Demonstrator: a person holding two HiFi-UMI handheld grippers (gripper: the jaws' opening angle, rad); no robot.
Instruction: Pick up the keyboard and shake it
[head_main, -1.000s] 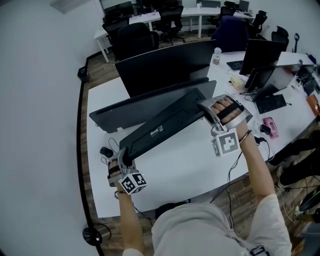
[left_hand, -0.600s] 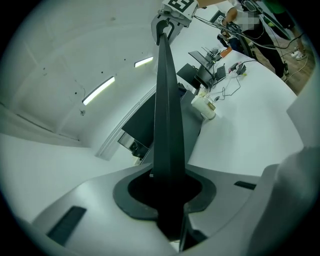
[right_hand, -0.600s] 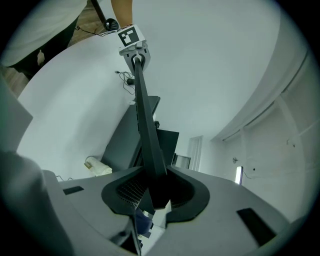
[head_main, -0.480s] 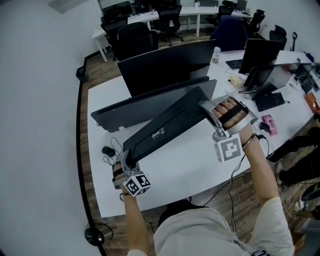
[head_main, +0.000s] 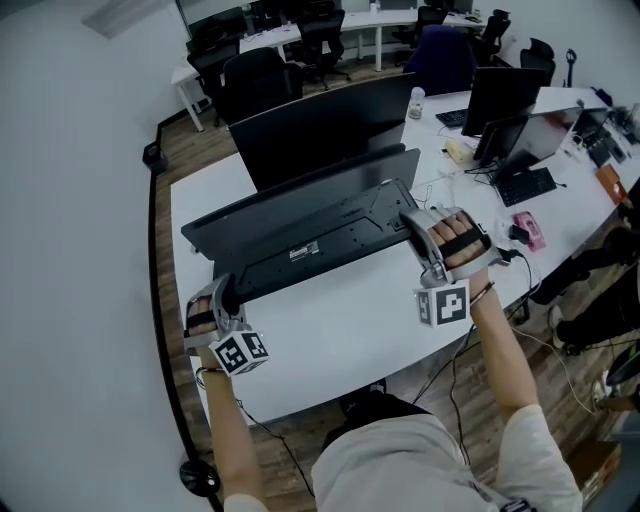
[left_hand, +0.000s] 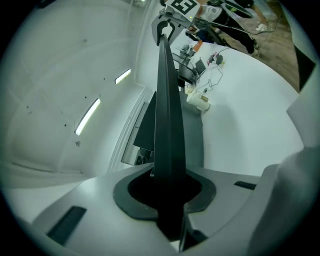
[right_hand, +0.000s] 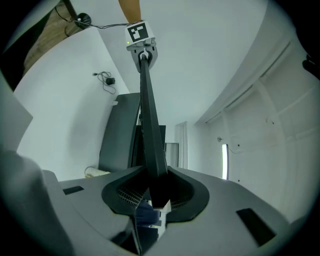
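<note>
The keyboard (head_main: 310, 240) is held off the counter (head_main: 330, 330), above its left half and just in front of a dark monitor (head_main: 320, 125). Its long axis runs from the near-left edge toward the far right, with its underside turned up. The left gripper (head_main: 222, 295) is clamped narrowly on the keyboard's left end and the right gripper (head_main: 415, 225) on its right end. A small white label (head_main: 303, 252) sits mid-underside, its print too small to read.

Matt black plastic keyboard (head_main: 320, 235)
</note>
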